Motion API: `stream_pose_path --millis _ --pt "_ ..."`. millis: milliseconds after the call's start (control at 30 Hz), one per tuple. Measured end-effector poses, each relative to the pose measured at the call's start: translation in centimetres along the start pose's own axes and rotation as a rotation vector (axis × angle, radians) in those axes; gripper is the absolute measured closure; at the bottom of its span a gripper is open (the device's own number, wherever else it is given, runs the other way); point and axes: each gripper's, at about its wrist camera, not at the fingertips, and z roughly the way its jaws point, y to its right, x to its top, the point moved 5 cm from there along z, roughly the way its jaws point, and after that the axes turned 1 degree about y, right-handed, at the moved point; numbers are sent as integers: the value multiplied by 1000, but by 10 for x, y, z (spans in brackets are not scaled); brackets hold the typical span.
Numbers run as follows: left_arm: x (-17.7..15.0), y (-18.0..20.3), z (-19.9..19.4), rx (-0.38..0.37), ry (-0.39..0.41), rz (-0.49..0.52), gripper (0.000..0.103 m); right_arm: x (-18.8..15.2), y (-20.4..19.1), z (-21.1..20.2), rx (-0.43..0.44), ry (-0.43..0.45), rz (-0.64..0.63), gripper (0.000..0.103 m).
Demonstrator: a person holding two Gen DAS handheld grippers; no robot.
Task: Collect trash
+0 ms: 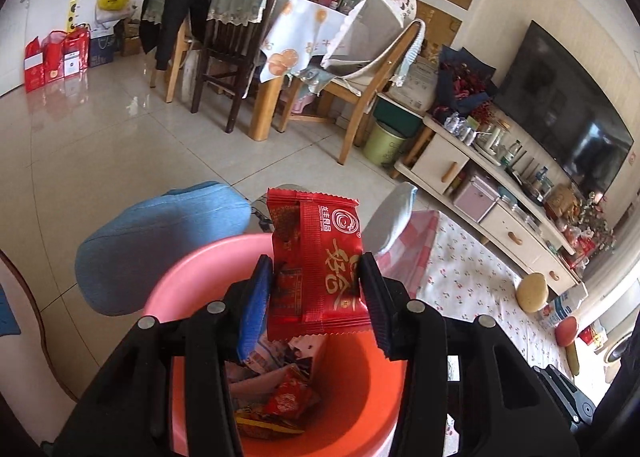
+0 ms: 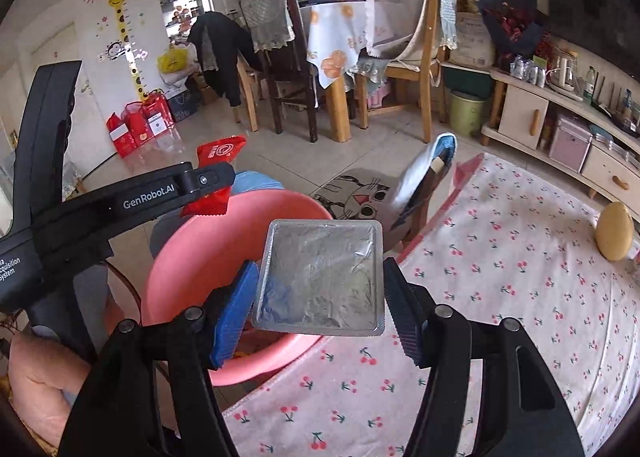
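Trash first: red snack wrapper (image 1: 316, 265) clamped narrow in the left gripper (image 1: 316, 289), hanging right over the pink basin (image 1: 168, 289). Silver foil packet (image 2: 320, 277) pinched across its width in the right gripper (image 2: 320, 297), sitting above the basin's near rim rather than dead centre.

Progress-wise, looks well underway but not finished. Already a little heap of crumpled wrappers (image 1: 276, 397) lying in the bottom of the basin. Two pieces held and not dropped yet, so letting go of both is probably the next bit. Out past the basin, on the cherry-print cloth (image 2: 500, 297), a round yellowish thing (image 2: 614, 231) that could be a potato or a bun, hard to say, plus a carton and a reddish round thing at the far edge. No telling whether those count as trash.

Views differ a fair bit. Left camera stares straight down into the basin, so only there is the heap visible. Right camera catches the basin from the side, contents hidden, but shows the left gripper from outside with the red wrapper poking out, and a cat-face mat (image 2: 360, 197) on the floor beyond the basin.
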Motion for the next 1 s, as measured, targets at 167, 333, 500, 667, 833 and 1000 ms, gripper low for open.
stream_pose_path --millis 167,333,500,667,833,1000 --pt "5 -26 12 58 -42 -37 56 -2 -25 30 35 -41 -38 39" --pt "3 -47 22 105 -85 -83 33 -13 -29 48 39 -87 -44 30" --pt "3 -40 19 140 -62 -51 17 -17 -8 30 21 -40 29 15" --pt "4 -23 14 131 -41 12 11 -23 23 0 -28 -2 123 12" --pt "1 8 1 97 26 104 5 -41 48 -30 -109 17 147 12" --pt "-9 44 -10 76 79 204 4 -61 70 -60 -180 28 152 12"
